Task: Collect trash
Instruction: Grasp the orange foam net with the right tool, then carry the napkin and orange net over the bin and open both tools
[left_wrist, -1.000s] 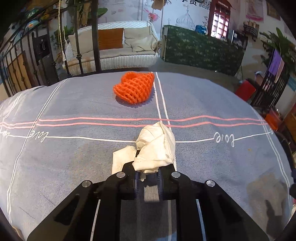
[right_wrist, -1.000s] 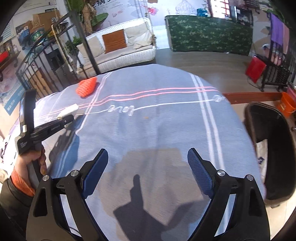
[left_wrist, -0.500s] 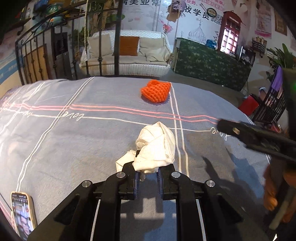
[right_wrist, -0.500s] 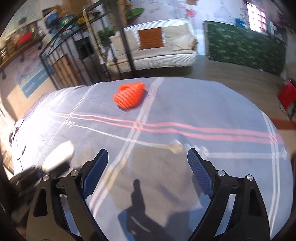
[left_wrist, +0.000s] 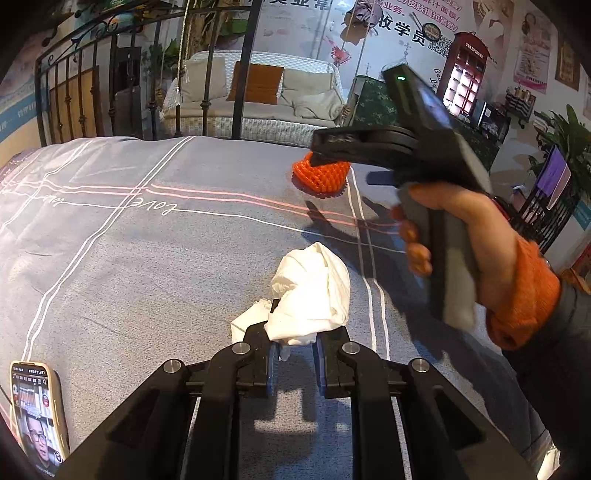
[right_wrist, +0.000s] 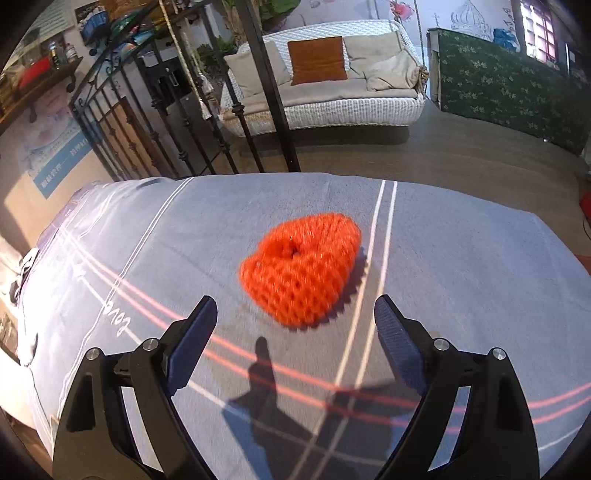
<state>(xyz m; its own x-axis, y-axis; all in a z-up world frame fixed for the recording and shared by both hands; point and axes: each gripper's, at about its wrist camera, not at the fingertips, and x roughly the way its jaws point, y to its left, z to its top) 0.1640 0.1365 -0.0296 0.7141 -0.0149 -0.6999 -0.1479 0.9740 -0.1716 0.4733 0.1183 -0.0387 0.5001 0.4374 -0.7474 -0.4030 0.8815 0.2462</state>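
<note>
While the left gripper (left_wrist: 293, 363) pinches a crumpled white tissue (left_wrist: 312, 291) tight between its two fingers, the right gripper (right_wrist: 295, 328) hangs over the bed with its fingers spread wide and nothing between them. Its target looks like the orange foam net (right_wrist: 301, 267), a squashy bit of trash that lies on the grey bedspread (right_wrist: 461, 266). The net sits straight ahead of the open claw, a little way past the fingertips and not touching them. It lies between the two fingers' lines, a bit nearer the left finger. Its longer side runs slantwise, from low on the left to high on the right, close beside the two white stripes on the cloth. The right hand (left_wrist: 461, 236) is much nearer to the net than the left one, which is well back and already full. I think the right claw needs to go forward and down, so that the net ends up between its fingers. A phone (left_wrist: 37, 410) lies on the bed far off to the left side, out of the way.
</note>
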